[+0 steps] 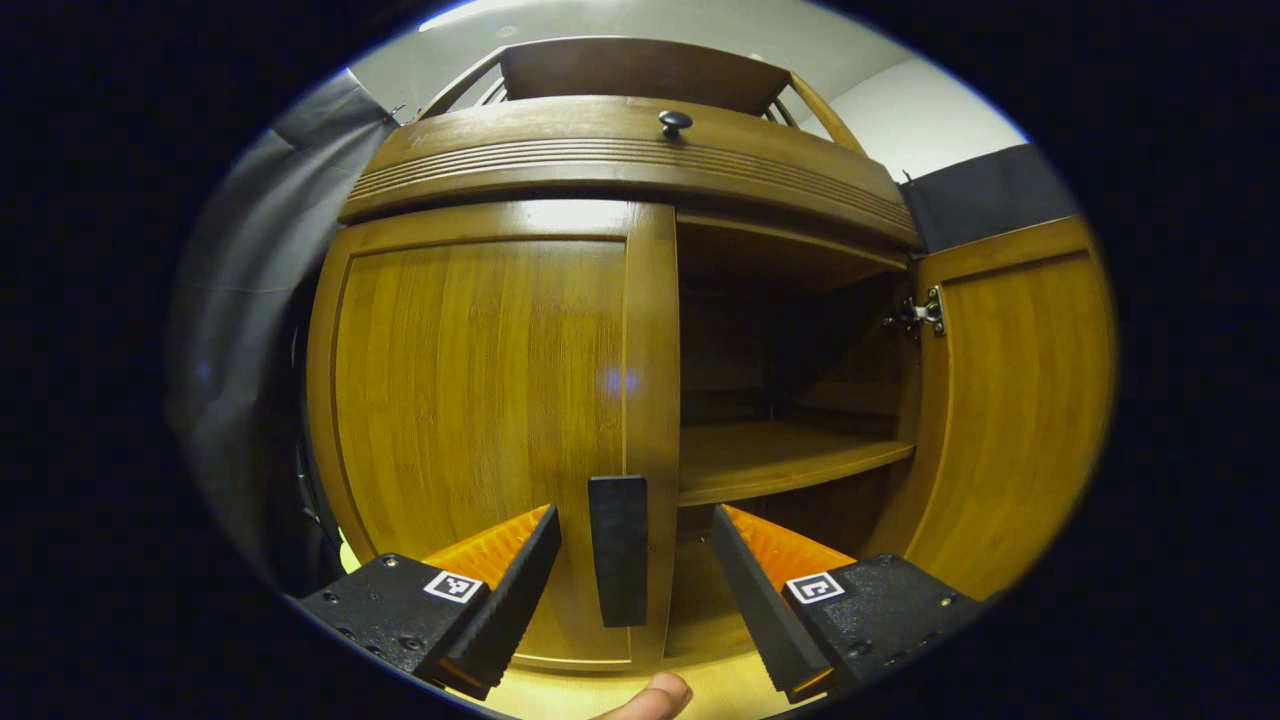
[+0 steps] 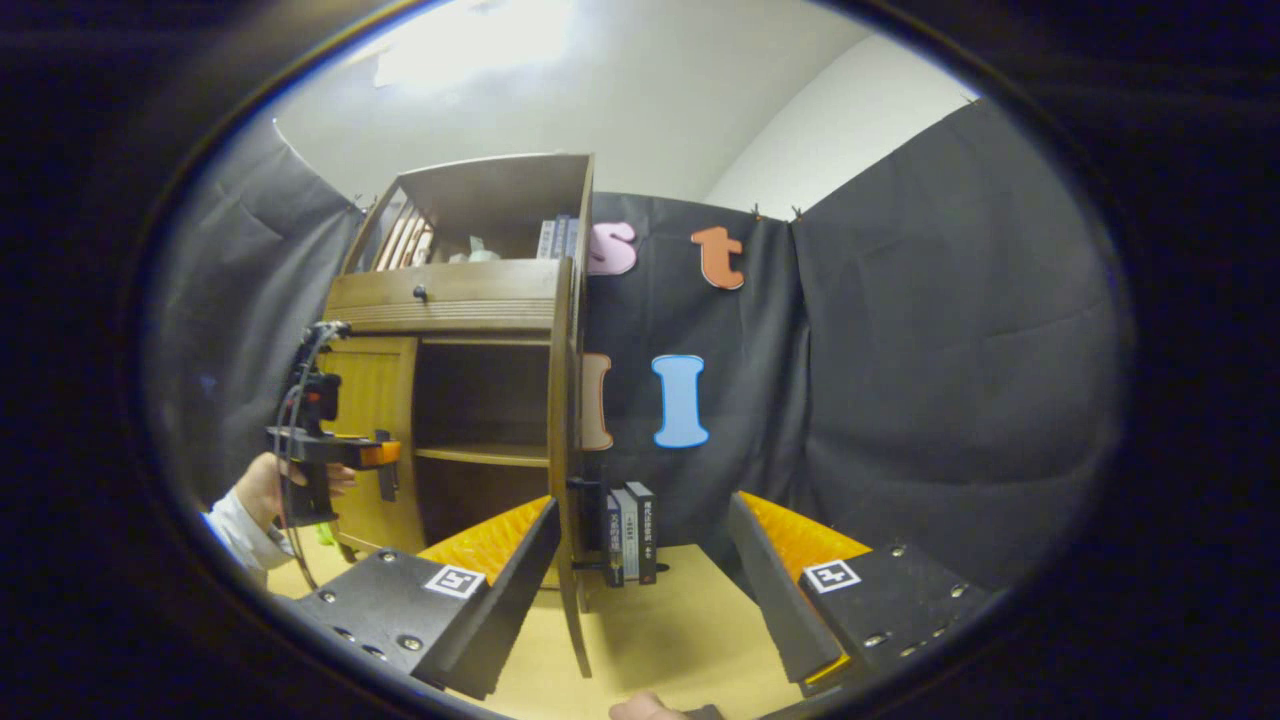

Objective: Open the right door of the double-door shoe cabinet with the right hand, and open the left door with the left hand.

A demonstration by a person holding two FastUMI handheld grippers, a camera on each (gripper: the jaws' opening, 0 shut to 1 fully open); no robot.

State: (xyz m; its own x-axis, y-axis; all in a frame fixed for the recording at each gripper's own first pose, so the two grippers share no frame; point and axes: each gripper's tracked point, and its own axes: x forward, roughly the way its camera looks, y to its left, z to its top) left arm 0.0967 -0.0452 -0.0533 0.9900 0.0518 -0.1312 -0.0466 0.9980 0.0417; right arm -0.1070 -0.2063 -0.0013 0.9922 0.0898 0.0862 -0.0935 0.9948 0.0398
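The wooden shoe cabinet's left door (image 1: 480, 400) is closed, with a dark vertical handle (image 1: 617, 550) at its right edge. My left gripper (image 1: 634, 520) is open, and the handle stands between its fingers without either one touching it. The right door (image 1: 1020, 400) is swung wide open, baring a shelf (image 1: 780, 455). In the right gripper view that open door (image 2: 565, 450) shows edge-on with its handle (image 2: 590, 500) just left of my right gripper (image 2: 644, 503), which is open and holds nothing. A hand holds the left gripper (image 2: 383, 475) at the left door (image 2: 375, 420).
A drawer with a round dark knob (image 1: 675, 122) runs above the doors. Several upright books (image 2: 630, 520) stand on the pale floor beside the cabinet, behind the open door. Black cloth walls close in the booth on both sides.
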